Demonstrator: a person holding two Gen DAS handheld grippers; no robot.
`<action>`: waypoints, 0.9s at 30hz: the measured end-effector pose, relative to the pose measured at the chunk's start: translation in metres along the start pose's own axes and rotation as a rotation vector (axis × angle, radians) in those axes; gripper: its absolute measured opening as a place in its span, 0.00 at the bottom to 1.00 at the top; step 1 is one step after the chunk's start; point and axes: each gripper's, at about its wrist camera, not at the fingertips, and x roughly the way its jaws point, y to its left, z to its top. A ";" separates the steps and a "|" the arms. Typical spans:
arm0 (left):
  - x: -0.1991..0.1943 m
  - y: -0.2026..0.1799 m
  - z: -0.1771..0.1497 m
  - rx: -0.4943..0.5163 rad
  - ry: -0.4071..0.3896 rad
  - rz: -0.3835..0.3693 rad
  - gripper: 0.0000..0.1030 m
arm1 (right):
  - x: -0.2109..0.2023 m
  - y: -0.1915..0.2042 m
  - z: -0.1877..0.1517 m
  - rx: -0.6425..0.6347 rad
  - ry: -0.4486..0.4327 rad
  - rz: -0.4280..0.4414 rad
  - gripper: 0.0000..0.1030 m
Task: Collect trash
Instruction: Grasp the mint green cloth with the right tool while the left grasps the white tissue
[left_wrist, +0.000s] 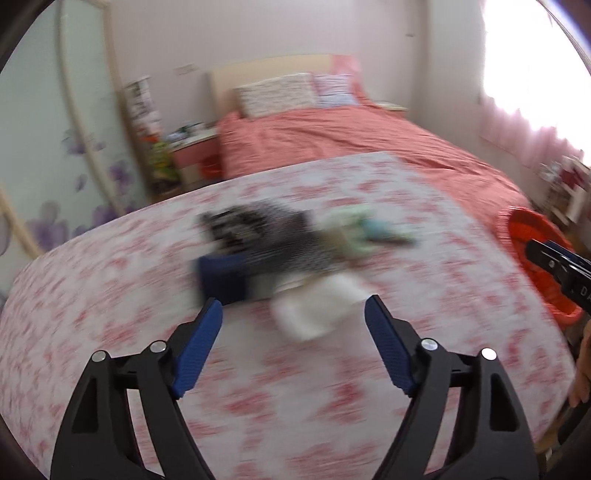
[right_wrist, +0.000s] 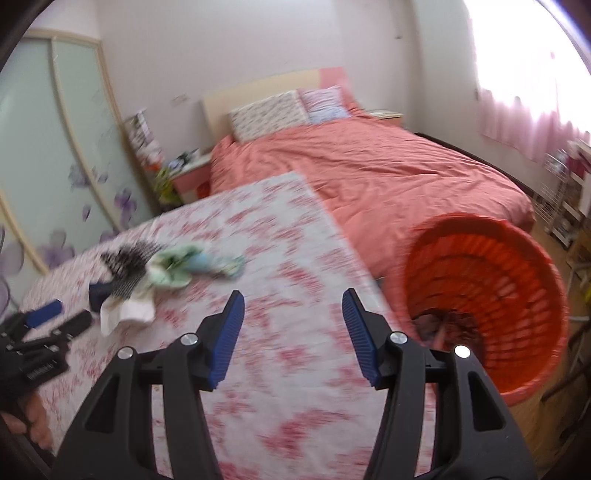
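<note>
1. Red plastic basket (right_wrist: 491, 295) stands on the floor just beside the table, right of it; dark stuff lies at its bottom.
2. Pink-and-white floral cloth covers the table (left_wrist: 147, 332).
3. Trash pile (left_wrist: 295, 254) sits mid-table: white crumpled paper (right_wrist: 127, 312), green-blue wrapper (right_wrist: 184, 266), black-and-white striped piece (right_wrist: 125, 269), dark blue box (left_wrist: 221, 277). Blurred, so the details are unclear.
4. Left gripper (left_wrist: 293, 314) has its jaws wide apart with nothing between the pads; it points at the pile, white paper just ahead.
5. Right gripper (right_wrist: 293, 306) has its jaws parted and empty, over bare cloth near the basket.
6. Salmon-covered bed (right_wrist: 369, 166) lies behind.
</note>
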 end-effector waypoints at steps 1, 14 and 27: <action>0.004 0.014 -0.004 -0.023 0.014 0.025 0.79 | 0.006 0.007 -0.001 -0.011 0.008 0.005 0.53; 0.034 0.091 -0.037 -0.235 0.072 0.031 0.80 | 0.072 0.103 0.017 -0.069 0.093 0.146 0.42; 0.032 0.088 -0.040 -0.254 0.060 -0.046 0.80 | 0.092 0.133 0.012 -0.167 0.108 0.126 0.03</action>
